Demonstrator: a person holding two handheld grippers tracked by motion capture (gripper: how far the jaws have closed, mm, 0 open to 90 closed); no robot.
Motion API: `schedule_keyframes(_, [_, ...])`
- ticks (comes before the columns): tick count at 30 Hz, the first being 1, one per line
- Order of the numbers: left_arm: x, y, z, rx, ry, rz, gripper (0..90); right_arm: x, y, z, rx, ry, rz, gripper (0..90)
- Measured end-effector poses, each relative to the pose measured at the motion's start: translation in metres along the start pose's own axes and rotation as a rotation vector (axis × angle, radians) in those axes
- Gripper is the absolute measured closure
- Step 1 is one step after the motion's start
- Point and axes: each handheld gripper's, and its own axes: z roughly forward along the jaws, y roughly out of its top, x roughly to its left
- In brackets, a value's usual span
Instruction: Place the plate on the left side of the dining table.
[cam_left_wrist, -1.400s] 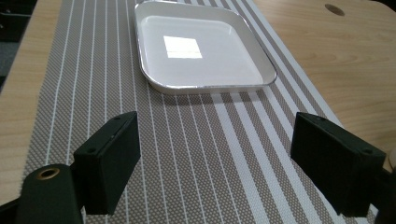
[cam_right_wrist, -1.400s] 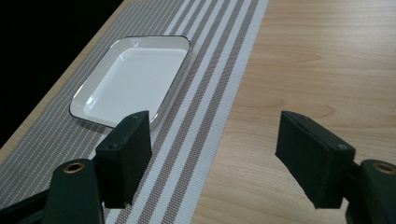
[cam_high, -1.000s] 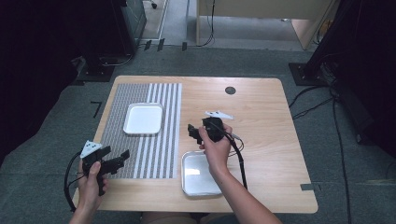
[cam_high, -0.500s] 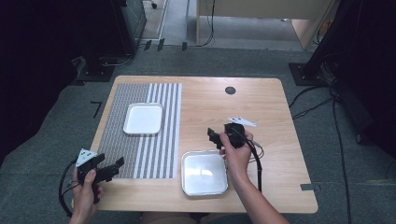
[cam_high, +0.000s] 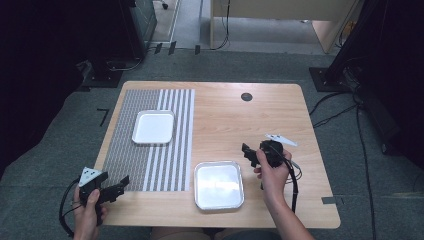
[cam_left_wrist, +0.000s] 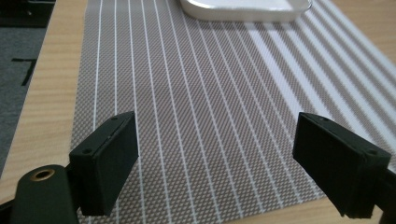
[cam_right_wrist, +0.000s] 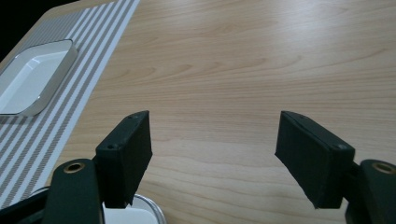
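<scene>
Metal tray (cam_high: 219, 185), shallow, silver-rimmed and with nothing in it, lies on the wooden counter (cam_high: 240, 125) near the front edge, just to the right of the striped placemat (cam_high: 150, 145) and close beside the person's right hand. In the right gripper view a small piece of its rounded rim (cam_right_wrist: 144, 210) peeks out at the bottom, under the left jaw. The right gripper (cam_high: 248, 152) is held just above the counter, off the tray's upper right corner, with its jaws pointing left toward the middle of the counter; in its own view the two black jaws stand wide apart with bare wood between them and nothing gripped. The right hand (cam_high: 272, 172) wraps the gripper's body, and a black cable loops down from it toward the front edge. A white tray (cam_high: 153, 127) rests farther back on the placemat, where the fine weave meets the broad stripes; it shows as a pale rectangle (cam_right_wrist: 32, 79) at the left of the right gripper view and as a white rim (cam_left_wrist: 243, 9) at the top of the left gripper view. The left gripper (cam_high: 120, 185) sits low at the front left corner of the counter, its jaws reaching over the near edge of the placemat (cam_left_wrist: 196, 102); they too are spread wide, holding nothing, with only the woven stripes between them. The left hand (cam_high: 89, 207) grips its handle from below.
</scene>
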Motion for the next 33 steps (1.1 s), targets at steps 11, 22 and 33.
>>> schedule_keyframes(11, [0.006,-0.010,-0.001,0.024,0.069,0.046,14.0,-0.034,-0.008,-0.020,-0.017,-0.032,0.020,27.8])
schedule_keyframes(22, [0.008,-0.016,0.001,0.036,0.081,0.059,13.6,-0.076,-0.017,-0.046,-0.063,-0.018,0.038,27.7])
schedule_keyframes(33, [0.005,-0.020,0.002,0.031,0.099,0.105,12.0,-0.109,-0.029,-0.065,-0.057,-0.074,0.066,27.6])
